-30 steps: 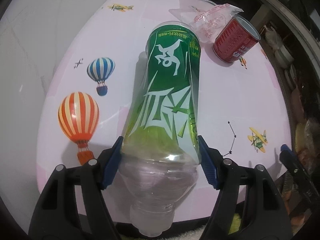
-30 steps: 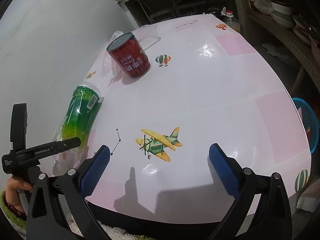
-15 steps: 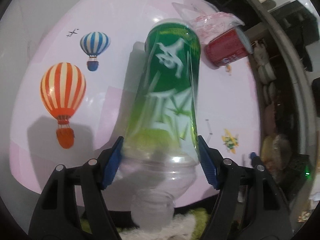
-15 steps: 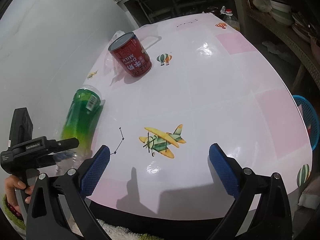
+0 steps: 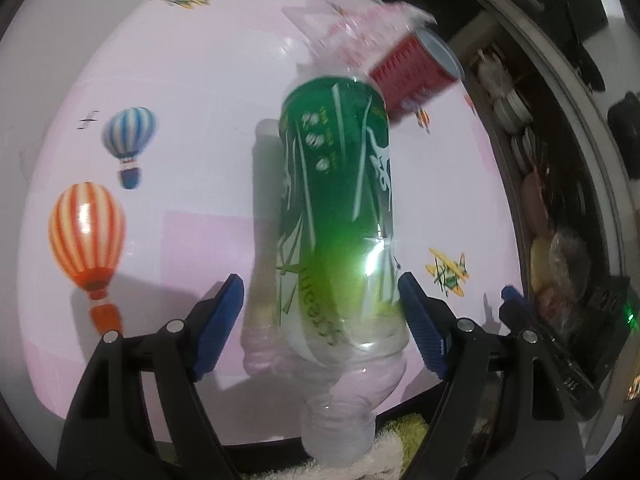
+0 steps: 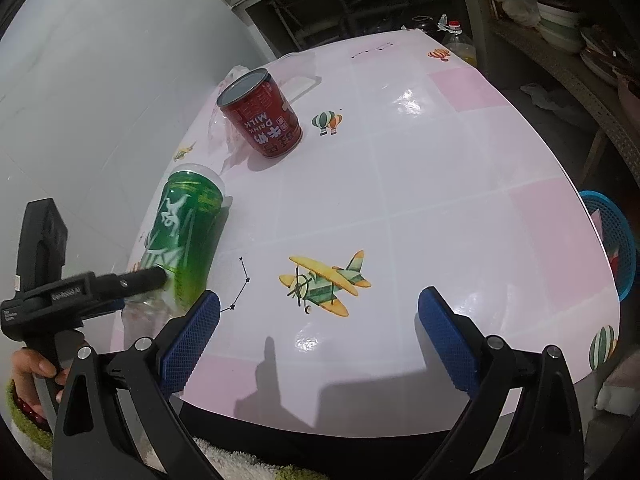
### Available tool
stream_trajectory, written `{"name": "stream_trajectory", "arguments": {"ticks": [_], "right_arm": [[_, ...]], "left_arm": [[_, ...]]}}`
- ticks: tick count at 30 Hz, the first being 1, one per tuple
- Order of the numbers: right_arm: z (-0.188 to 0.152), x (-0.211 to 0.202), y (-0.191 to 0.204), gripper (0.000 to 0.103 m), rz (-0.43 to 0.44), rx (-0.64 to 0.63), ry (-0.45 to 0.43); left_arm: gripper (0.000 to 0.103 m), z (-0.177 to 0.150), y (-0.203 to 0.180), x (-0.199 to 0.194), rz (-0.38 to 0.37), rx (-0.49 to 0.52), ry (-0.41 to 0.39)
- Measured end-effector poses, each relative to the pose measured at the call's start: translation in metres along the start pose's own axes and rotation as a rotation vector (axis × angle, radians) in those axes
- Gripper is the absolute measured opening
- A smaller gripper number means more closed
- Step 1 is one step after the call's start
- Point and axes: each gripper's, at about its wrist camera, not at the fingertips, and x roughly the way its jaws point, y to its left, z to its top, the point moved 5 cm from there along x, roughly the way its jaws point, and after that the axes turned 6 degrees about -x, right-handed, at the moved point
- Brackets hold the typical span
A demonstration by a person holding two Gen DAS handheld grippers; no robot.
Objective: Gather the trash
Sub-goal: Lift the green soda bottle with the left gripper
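Since a second ago the left gripper (image 5: 320,312) jaws have parted and are opening; the green bottle (image 5: 340,216) sits loose between them, a gap at the left pad, at frame centre over the desk (image 5: 192,80). Right gripper (image 6: 318,336) stands wide apart, empty. Red can (image 6: 264,114) stands upper left.

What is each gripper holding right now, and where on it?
Nothing is gripped. The left gripper is opening, its pads off the green-labelled plastic bottle between them, near its shoulder. The right gripper is open, empty.

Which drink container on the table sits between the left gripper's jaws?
The green bottle, lying between the opening jaws of the left gripper; the red can is farther back.
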Motion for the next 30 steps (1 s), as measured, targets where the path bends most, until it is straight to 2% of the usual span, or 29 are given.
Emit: {"name": "stream_trajectory", "arguments": {"ticks": [4,7,12,22,30], "right_arm": [[-0.001,-0.003,-0.003,0.096,-0.009,0.0,-0.005],[-0.003,-0.004,-0.007,0.096,-0.012,0.011,-0.008],[-0.007,-0.003,-0.014,0.096,0.016,0.045,-0.011],[-0.01,-0.006,-0.022,0.096,0.067,0.058,-0.017],[-0.013,-0.006,-0.03,0.096,0.103,0.065,-0.013]], "left_arm": [[0.075,-0.003,-0.009,0.015,-0.003,0.031,0.043],[0.067,-0.003,-0.012,0.022,-0.023,0.019,0.065],[0.066,0.001,-0.014,0.025,0.009,0.035,0.064],[0.066,-0.001,-0.031,0.035,0.134,0.071,0.052],[0.066,0.004,-0.045,0.045,0.194,0.063,0.033]]}}
